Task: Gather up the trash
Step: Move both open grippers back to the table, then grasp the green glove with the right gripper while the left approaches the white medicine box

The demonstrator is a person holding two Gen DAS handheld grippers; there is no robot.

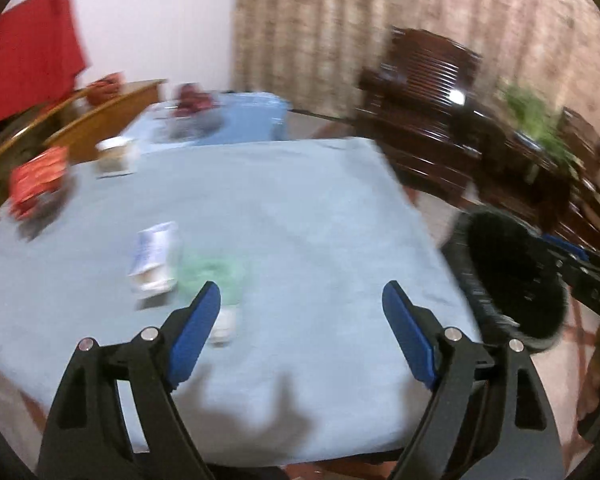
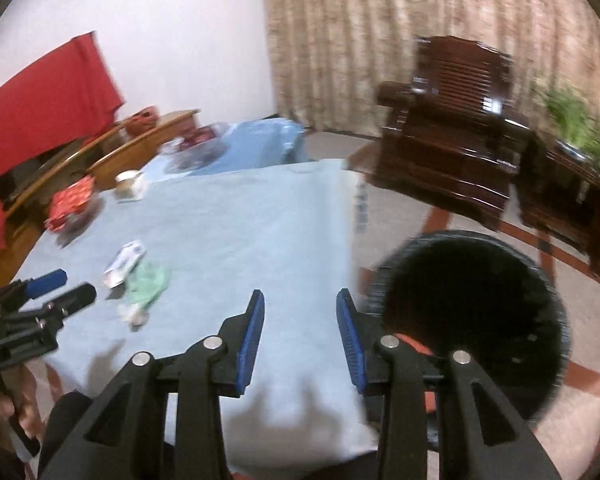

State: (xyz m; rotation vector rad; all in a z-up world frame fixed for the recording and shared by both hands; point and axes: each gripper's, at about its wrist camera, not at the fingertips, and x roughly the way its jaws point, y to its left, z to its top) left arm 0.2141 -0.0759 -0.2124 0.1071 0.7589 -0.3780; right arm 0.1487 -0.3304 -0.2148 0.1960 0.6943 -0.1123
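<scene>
Left gripper (image 1: 302, 308) jaws wide, empty, green wrapper (image 1: 214, 276) on table (image 1: 300, 208), bin (image 2: 472, 320) rt.

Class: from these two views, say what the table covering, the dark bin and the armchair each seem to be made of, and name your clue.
Table covering: pale blue cloth, matte, draping over the edge. Bin: probably black plastic, its rim ribbed or woven; blur leaves it open. Armchair: dark wood, glossy, with bright highlights on the slats.

wrappers (image 2: 134, 276) on table (image 2: 260, 220), bin (image 2: 472, 320) right of table
</scene>
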